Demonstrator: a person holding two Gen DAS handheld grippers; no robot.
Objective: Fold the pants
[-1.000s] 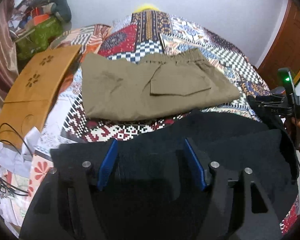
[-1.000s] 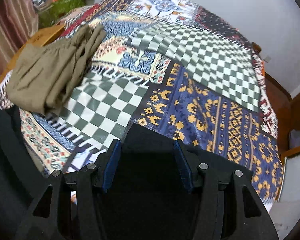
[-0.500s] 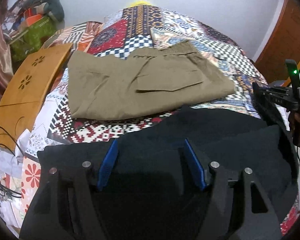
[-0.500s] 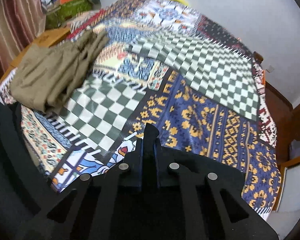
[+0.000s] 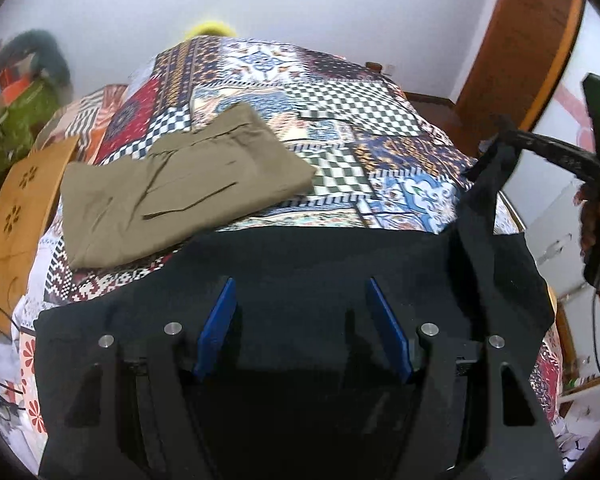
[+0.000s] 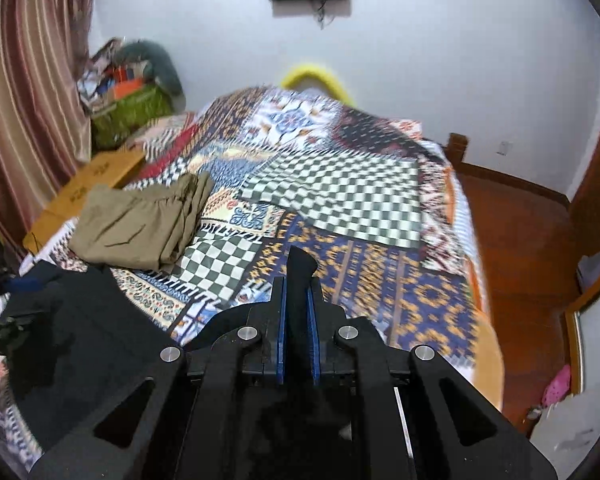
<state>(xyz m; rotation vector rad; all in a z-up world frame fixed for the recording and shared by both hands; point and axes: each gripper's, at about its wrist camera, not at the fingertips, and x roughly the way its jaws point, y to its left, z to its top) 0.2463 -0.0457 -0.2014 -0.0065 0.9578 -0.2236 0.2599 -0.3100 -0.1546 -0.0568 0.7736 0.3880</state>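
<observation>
Black pants (image 5: 308, 264) fill the near part of the left wrist view, spread over the near edge of the bed (image 5: 340, 120). The left gripper (image 5: 302, 328) hangs over them with jaws spread and nothing pinched. At the pants' right corner the right gripper (image 6: 298, 320) has its jaws pressed together on a fold of the black cloth, which sticks up between the blue pads and pulls into a raised peak. Beyond, folded khaki pants (image 5: 180, 184) lie on the patchwork bedspread (image 6: 340, 184), with a wooden board (image 5: 16, 200) just beside them at the bed's left edge. Farther off are a green bag (image 6: 128, 116) and the white wall (image 5: 340, 8). A second ago the right jaws stood apart around the cloth; now both grippers sit higher and the black corner is lifted.
</observation>
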